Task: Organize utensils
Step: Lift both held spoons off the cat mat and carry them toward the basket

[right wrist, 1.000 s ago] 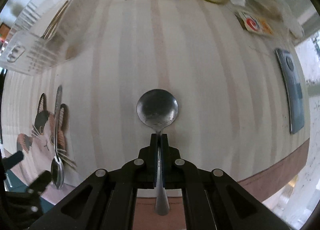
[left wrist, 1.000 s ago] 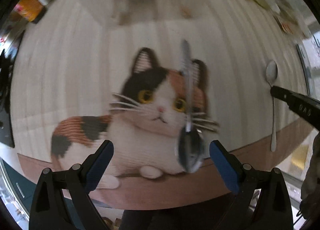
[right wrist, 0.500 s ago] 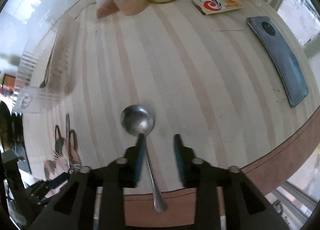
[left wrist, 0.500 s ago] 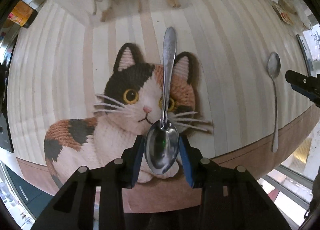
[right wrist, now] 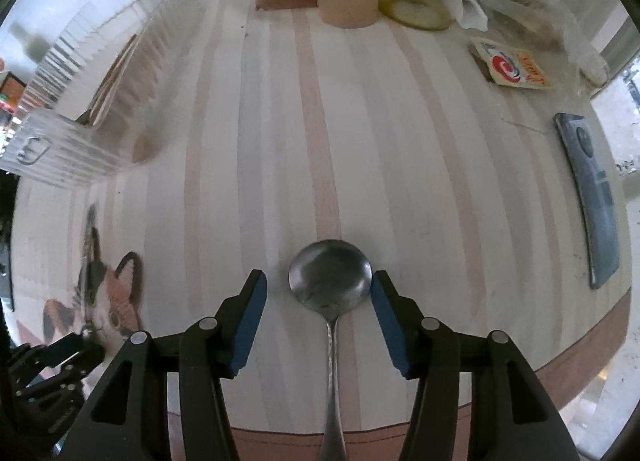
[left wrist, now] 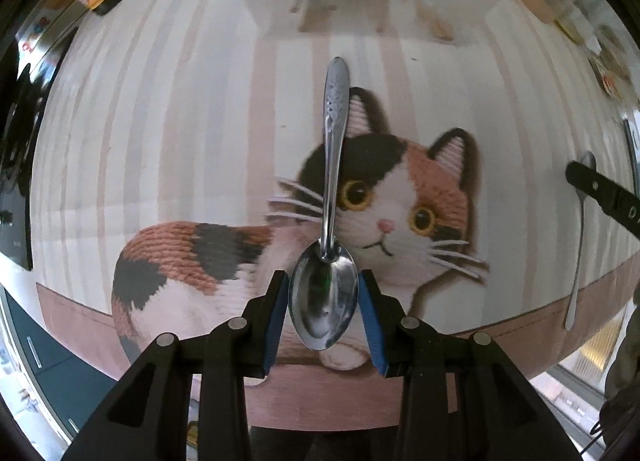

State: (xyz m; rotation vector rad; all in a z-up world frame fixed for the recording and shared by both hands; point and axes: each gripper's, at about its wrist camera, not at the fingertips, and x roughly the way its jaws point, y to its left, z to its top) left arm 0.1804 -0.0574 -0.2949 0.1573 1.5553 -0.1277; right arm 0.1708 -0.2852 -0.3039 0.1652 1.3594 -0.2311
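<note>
Left side:
- Grips the oval spoon (left wrist: 330, 197) by its bowl with the left gripper (left wrist: 324, 287), pointing straight down over the cat mat (left wrist: 404, 197).
- Has just been closing these jaws. Now presses both blue pads on opposite rims of the bowl.
- Takes the widest part, probably because a thin handle lying flat offers the pads little to catch.
- Leaves the handle running away from the camera, across the cat's ear.
- Cannot tell whether the spoon is clear of the mat or resting on it.

Right side:
- Sets the right gripper (right wrist: 318, 283) steeply downward over the round spoon (right wrist: 330, 285), which lies flat on the striped table (right wrist: 400, 141).
- Has just been opening these jaws. Stands them apart, with the bowl between the pads but not pinched: a plain gap at the left pad, near contact at the right.
- Keeps the handle pointing back under the gripper toward the near table edge.
- Reads as a release, or as a re-aim for a hold across the bowl like the one on the left.

Destination:
- Probably the clear ribbed container (right wrist: 68, 141) at the far left of the table, well apart from both spoons and already holding long dark items too blurred to name.
- Requires a carry across open table. Nothing stands in that path, and the phone (right wrist: 592, 201) lies well off to the right.
</note>
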